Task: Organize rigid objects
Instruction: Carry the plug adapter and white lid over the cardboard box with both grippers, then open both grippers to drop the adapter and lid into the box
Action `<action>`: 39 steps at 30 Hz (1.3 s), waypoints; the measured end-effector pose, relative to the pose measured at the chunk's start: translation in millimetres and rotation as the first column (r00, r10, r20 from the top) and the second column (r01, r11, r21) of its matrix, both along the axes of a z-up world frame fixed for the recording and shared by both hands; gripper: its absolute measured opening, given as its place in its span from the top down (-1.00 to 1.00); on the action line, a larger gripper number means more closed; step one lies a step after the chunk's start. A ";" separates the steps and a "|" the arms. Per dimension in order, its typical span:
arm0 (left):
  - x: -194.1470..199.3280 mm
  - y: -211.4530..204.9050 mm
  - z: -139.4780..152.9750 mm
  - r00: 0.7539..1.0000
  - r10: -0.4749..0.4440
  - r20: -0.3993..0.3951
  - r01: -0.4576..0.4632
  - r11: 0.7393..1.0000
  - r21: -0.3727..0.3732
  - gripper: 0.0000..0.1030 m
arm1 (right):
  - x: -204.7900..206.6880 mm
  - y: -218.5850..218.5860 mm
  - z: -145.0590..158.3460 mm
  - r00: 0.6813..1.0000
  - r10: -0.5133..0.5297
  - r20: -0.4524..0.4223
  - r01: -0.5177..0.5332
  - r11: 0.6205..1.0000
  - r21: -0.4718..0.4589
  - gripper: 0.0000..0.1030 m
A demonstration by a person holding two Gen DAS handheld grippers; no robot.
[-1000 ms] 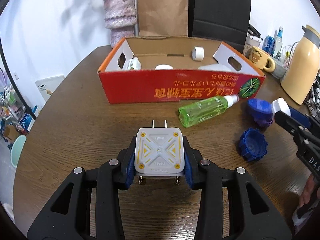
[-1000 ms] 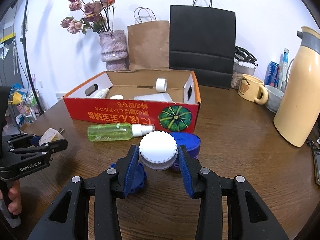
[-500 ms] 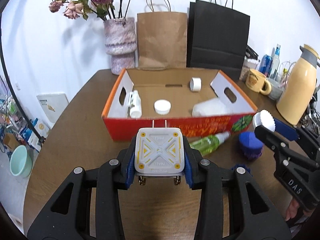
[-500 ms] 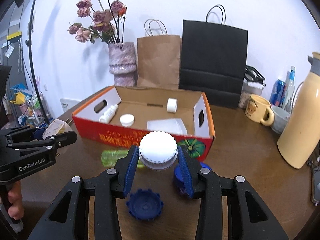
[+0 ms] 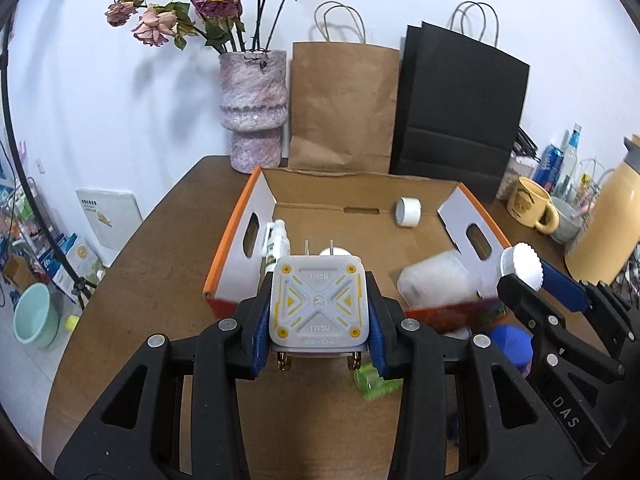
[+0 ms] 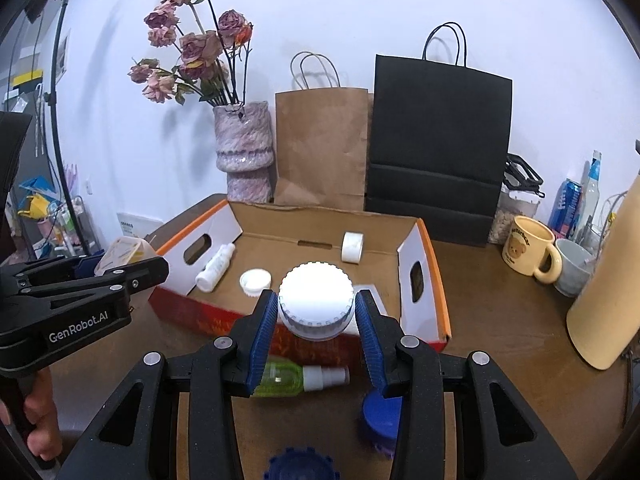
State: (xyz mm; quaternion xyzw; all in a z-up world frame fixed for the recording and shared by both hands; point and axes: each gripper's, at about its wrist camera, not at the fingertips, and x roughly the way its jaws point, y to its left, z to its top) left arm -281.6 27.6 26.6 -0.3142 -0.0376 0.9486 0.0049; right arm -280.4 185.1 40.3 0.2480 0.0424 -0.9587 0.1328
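Observation:
My left gripper point(image 5: 318, 320) is shut on a white and yellow power adapter point(image 5: 318, 306), its two prongs pointing forward over the near wall of the red cardboard box point(image 5: 230, 240). My right gripper point(image 6: 316, 320) is shut on a white ribbed jar lid point(image 6: 316, 300), held above the box's point(image 6: 434, 276) front wall. From the left wrist view the right gripper point(image 5: 520, 276) shows at the right with the lid point(image 5: 520, 266). Inside the box lie a small white bottle point(image 6: 216, 266), a white cap point(image 6: 255, 281), a tape roll point(image 6: 353, 247) and a clear white container point(image 5: 436, 282).
On the brown table in front of the box lie a green spray bottle point(image 6: 296, 378), a blue jar point(image 6: 382, 416) and a blue lid point(image 6: 300, 466). Behind the box stand a vase point(image 5: 254, 112), a brown bag point(image 5: 344, 104) and a black bag point(image 5: 460, 116). A mug point(image 6: 528, 248) and a cream jug point(image 6: 612, 296) stand at the right.
Both grippers have risen and moved forward toward the box with their objects still held. The box's inside now shows from above, and the green bottle and blue pieces have slid under the grippers.

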 end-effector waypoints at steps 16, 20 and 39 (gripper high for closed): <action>-49.4 1.0 -2.7 0.999 0.035 0.002 -0.035 0.999 -0.002 0.32 | -54.8 0.0 -3.5 1.000 -0.004 0.024 0.005 1.000 -0.028 0.13; -61.5 3.7 -7.0 0.999 0.038 0.011 -0.037 0.999 -0.011 0.32 | -67.8 -0.7 -8.5 0.999 0.001 0.046 0.000 1.000 -0.023 0.13; -100.1 4.2 -25.7 0.998 0.051 0.047 -0.048 0.997 -0.064 0.32 | -115.4 -5.9 -26.8 0.994 0.021 0.104 -0.025 0.999 0.043 0.13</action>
